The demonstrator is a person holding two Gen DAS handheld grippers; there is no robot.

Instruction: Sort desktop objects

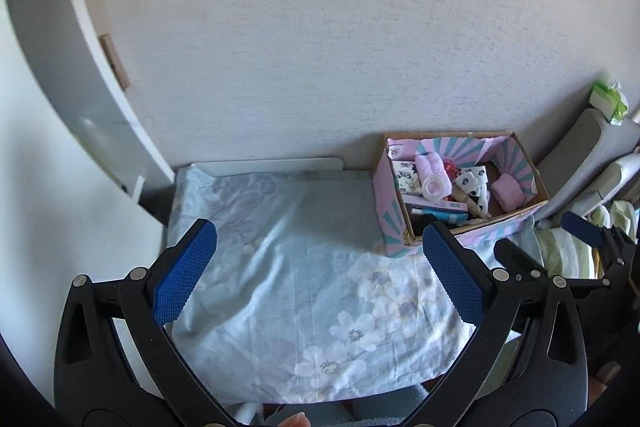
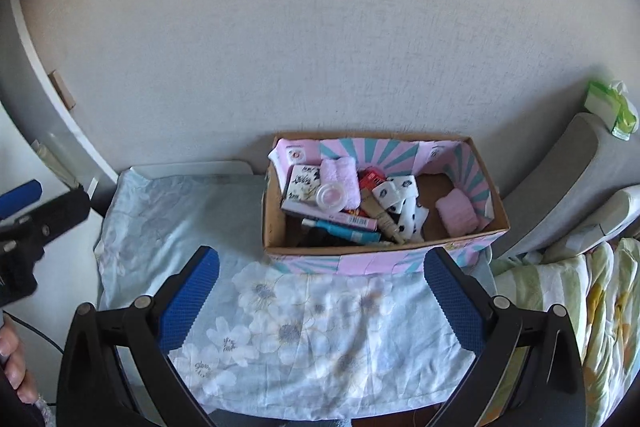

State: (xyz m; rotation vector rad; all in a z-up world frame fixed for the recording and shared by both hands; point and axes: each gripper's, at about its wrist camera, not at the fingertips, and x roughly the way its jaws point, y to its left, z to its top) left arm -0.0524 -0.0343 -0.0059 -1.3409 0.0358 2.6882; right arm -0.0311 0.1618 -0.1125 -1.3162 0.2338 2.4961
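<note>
A pink and teal cardboard box (image 2: pixel 376 261) stands at the back of the table against the wall; it also shows in the left wrist view (image 1: pixel 390 223). It holds several small objects: a tissue pack (image 2: pixel 302 187), a pink towel (image 2: pixel 340 175), a round clear lid (image 2: pixel 330 197), spotted socks (image 2: pixel 404 211), a blue tube (image 2: pixel 348 230) and a pink roll (image 2: pixel 456 217). My left gripper (image 1: pixel 320 239) is open and empty above the floral cloth (image 1: pixel 288 291). My right gripper (image 2: pixel 322 267) is open and empty in front of the box.
The floral cloth (image 2: pixel 304 339) covers the small table. A white board (image 1: pixel 268 165) lies at the table's back edge. Grey cushions (image 2: pixel 560 179) and a striped quilt (image 2: pixel 560 291) lie to the right. A green tissue pack (image 2: pixel 608 107) sits on the cushions. A white cabinet (image 1: pixel 60 87) stands left.
</note>
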